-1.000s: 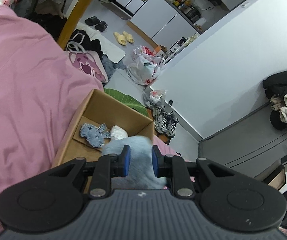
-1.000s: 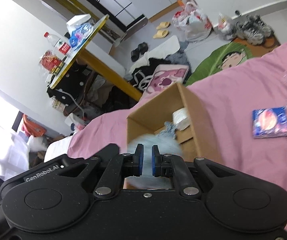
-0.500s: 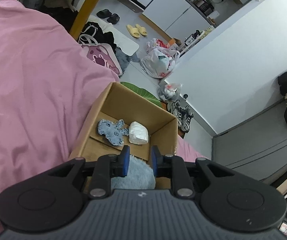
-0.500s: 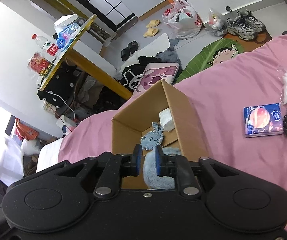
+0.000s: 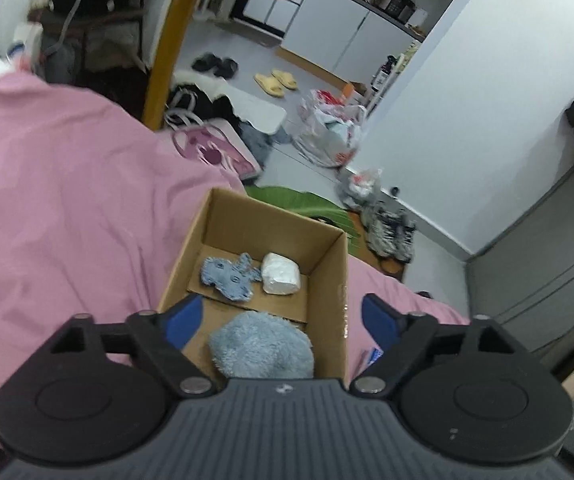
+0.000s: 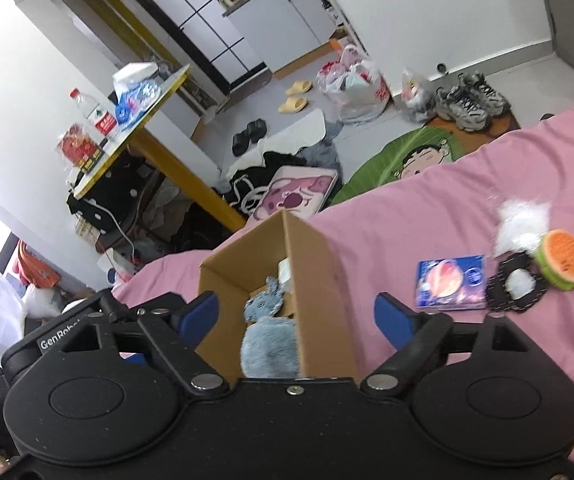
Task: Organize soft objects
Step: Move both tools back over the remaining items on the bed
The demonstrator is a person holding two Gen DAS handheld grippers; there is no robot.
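Observation:
A cardboard box (image 5: 329, 276) stands open on the pink bed; it also shows in the right wrist view (image 6: 319, 300). Inside lie a fluffy light-blue soft thing (image 5: 261, 346) at the near end, a small blue plush toy (image 5: 229, 276) and a white wrapped bundle (image 5: 281, 274). The fluffy thing (image 6: 271, 346) and the plush toy (image 6: 265, 302) show in the right wrist view too. My left gripper (image 5: 283, 316) is open wide above the box, empty. My right gripper (image 6: 297, 314) is open wide above the box, empty.
On the pink bedsheet (image 6: 407, 216) right of the box lie a blue packet (image 6: 451, 282), a black lace piece (image 6: 517, 288), a watermelon-patterned round thing (image 6: 561, 260) and a white fluffy bag (image 6: 523, 220). Beyond the bed edge are a yellow-legged table (image 5: 167, 48), bags, shoes.
Both grippers were shut on the fluffy blue thing and lowered it into the box. Both have now opened wide and it lies in the box.

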